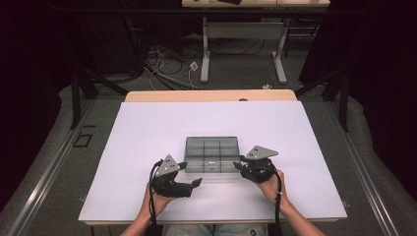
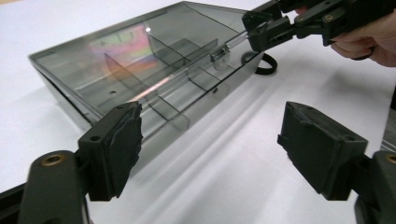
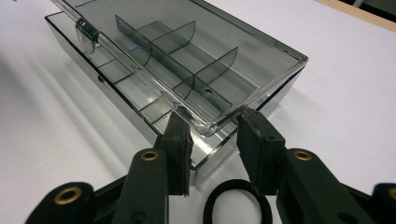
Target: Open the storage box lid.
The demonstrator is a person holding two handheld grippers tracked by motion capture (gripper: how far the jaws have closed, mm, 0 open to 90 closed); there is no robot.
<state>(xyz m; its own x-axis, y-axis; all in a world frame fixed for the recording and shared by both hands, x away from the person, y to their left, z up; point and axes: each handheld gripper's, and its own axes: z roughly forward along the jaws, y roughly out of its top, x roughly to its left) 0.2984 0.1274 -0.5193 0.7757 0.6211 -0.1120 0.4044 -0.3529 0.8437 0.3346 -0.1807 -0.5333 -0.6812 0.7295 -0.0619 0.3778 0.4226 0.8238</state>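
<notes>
A smoky, see-through plastic box [image 1: 212, 154] lies flat near the middle of the white table [image 1: 147, 128], between the two grippers. It is a shallow rectangle with thin curved dividers splitting it into small compartments, and a glossy hinged lid [image 3: 224, 60] whose front corner sits raised a little above the base — hard, smooth plastic with a rainbow sheen where light catches it.

The right gripper [image 3: 215, 140] is at the box's near right corner. Its matte black, rubbery jaws straddle the lifted lid corner, one on each side, close to it or just touching; whether they actually press on it cannot be told. A black rubber ring [image 3: 237, 205] lies flat on the table just under those jaws, beside the box.

The left gripper [image 2: 210, 149] sits off the box's left front corner with its blocky, rough-faced jaws standing wide apart — nothing between them but bare table. Its pads are near the box wall, not touching it.
</notes>
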